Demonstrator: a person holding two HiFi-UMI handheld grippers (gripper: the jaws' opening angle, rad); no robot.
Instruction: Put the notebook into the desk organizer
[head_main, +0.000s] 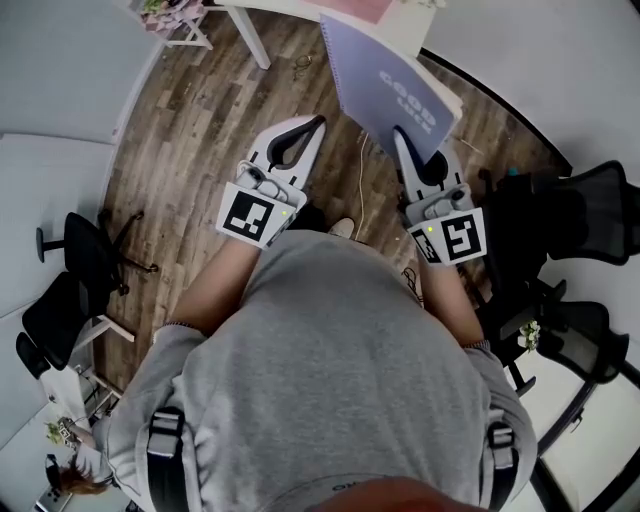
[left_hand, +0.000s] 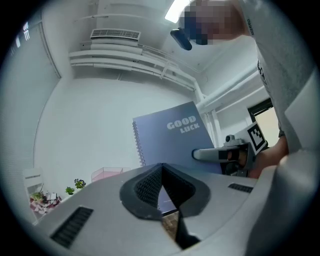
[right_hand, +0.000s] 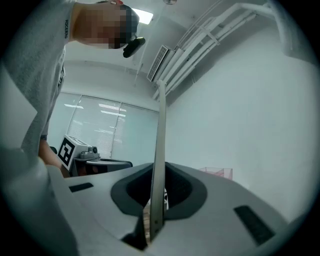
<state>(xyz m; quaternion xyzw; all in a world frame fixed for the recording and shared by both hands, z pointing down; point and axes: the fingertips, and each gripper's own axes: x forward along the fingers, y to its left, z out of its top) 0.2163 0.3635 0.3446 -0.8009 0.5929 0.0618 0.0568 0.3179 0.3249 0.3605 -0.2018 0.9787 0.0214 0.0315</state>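
While the jaws of the right gripper are pressed together on the lower edge of the notebook, the cover stands up and away from them, edge-on in that gripper's own view. It is a grey-blue spiral-bound book held in the air, over the wooden floor and short of the white table. The left gripper hangs beside it with its jaws closed tip to tip on nothing, apart from the book. Farther out, at the table's near edge, sits a pink box, which I take for the desk organizer. So the pickup looks done. Left to do are carrying the notebook over to the box, lowering it in and letting go.
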